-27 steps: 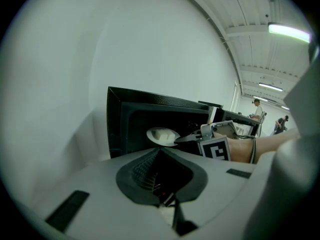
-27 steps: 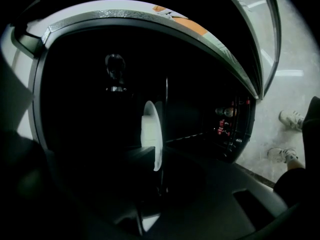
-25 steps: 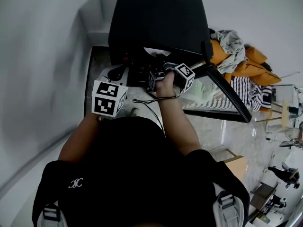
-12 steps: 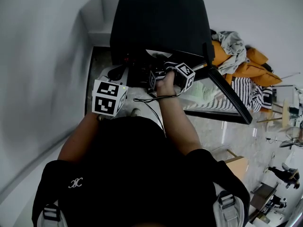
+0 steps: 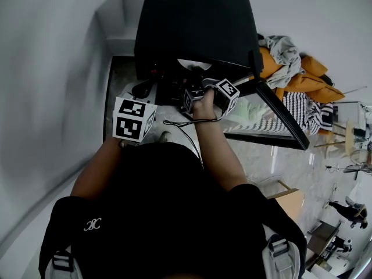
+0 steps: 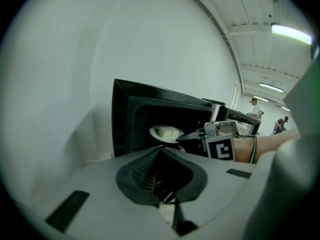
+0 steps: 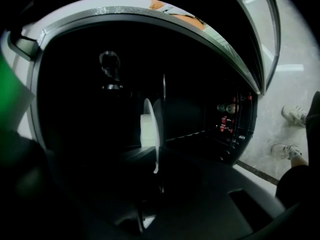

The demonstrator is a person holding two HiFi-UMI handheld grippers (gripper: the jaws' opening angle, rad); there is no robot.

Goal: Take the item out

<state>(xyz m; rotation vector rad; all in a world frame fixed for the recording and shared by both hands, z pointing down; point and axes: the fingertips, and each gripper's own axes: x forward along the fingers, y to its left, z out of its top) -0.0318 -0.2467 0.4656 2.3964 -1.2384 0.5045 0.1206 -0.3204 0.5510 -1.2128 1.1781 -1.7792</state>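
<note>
I am reaching my right gripper (image 6: 182, 137) into the open black microwave (image 5: 197, 22), whose door (image 5: 278, 114) is swinging out to my right. The gripper is pinching narrowly on the near rim of the white plate (image 7: 152, 134). The plate is sitting inside the cavity and is carrying a pale block of food (image 6: 164, 130). I am holding my left gripper (image 6: 160, 154) back outside the microwave, in front of its opening, with its jaws drawn together and nothing between them.
</note>
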